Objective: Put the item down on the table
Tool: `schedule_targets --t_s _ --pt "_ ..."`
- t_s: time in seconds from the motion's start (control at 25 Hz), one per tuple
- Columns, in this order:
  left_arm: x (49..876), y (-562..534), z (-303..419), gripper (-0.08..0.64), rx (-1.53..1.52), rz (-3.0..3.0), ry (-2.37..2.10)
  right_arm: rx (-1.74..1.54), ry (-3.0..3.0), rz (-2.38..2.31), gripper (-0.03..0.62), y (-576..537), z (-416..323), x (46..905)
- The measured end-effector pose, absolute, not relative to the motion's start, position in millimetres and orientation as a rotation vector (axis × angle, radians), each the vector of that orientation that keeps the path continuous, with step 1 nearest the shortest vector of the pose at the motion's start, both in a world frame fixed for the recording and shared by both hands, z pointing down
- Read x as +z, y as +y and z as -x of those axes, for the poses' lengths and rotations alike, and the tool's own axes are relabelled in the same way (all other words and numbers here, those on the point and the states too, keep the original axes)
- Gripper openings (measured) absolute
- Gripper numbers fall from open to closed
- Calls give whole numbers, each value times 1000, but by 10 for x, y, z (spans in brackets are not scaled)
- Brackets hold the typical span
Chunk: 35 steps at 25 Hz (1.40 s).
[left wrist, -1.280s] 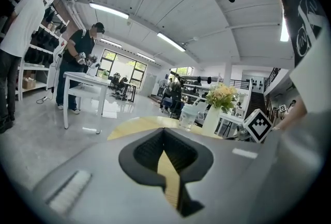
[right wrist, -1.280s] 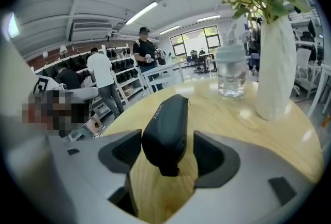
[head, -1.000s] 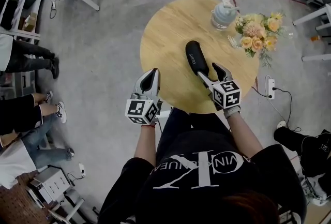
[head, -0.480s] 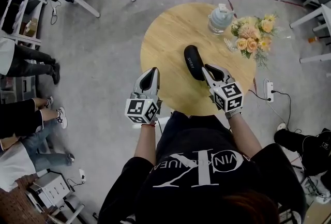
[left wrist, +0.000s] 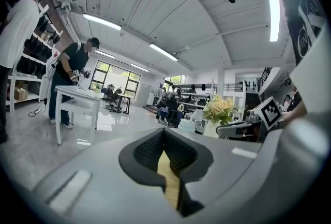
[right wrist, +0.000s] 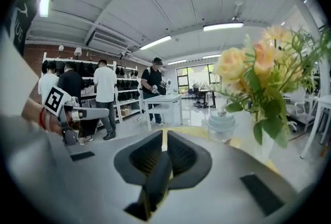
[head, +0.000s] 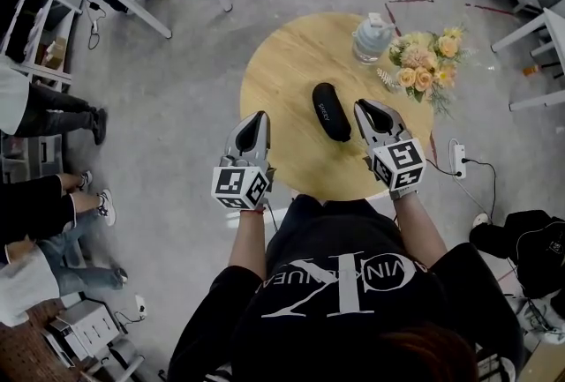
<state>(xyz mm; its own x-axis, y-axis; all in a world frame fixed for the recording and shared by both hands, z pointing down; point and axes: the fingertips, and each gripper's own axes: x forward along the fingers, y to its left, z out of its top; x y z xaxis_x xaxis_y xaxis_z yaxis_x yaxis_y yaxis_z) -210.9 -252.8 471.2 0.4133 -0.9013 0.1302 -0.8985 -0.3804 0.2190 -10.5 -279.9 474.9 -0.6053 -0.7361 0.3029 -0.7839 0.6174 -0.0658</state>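
Wood, round, pale grain: 1 worktop (head: pixel 282 80) on a grey floor, 3 things on it. 1 bunch of yellow & peach flowers (head: pixel 424 63) at far right edge, stems in a white vase (left wrist: pixel 210 129). 1 pale ribbed jug (head: pixel 371 36) just beside; contents unclear. 1 black oblong case (head: pixel 331 111), matte, rounded ends, lies flat near centre, unheld. 2 claws: left claw (head: pixel 252 120) pressed together, empty. Right claw (head: pixel 371 109) has just been closing, now pressed together w/ nothing between, just right of case.

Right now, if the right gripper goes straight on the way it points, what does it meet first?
Probably nothing near: the right gripper aims over the round table, left of the white jar and the flowers. Depth is unclear.
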Motion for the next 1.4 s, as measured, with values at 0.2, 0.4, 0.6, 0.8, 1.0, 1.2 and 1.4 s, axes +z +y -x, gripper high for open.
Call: schedule_targets --t_s 0.2,0.4,0.6,0.8,1.0,1.2,1.4 --pt "4575 -2576 2135 11 -41 -2428 -1599 224 -2628 -1302 37 -2867 31 4526" --pt "4478 -2590 2152 11 -56 -2438 -1609 198 -2667 -1322 37 -2868 53 4336" --pt "4360 -2628 2172 11 -76 -2450 -1627 163 -2702 -1341 37 -2913 76 4169" --pt "4254 -2665 2163 12 -92 -2467 -1644 123 -2732 -1342 37 -2943 90 4028" --pt "4159 -2698 2172 11 -105 -2481 -1659 84 -2765 -1341 37 -2970 129 3897" --pt "4099 -2743 2220 12 -110 -2485 -1679 58 -2784 -1342 37 -3002 151 3796" --pt "4030 -2778 2236 11 -126 -2493 -1698 37 -2788 -1350 37 -3029 127 3741"
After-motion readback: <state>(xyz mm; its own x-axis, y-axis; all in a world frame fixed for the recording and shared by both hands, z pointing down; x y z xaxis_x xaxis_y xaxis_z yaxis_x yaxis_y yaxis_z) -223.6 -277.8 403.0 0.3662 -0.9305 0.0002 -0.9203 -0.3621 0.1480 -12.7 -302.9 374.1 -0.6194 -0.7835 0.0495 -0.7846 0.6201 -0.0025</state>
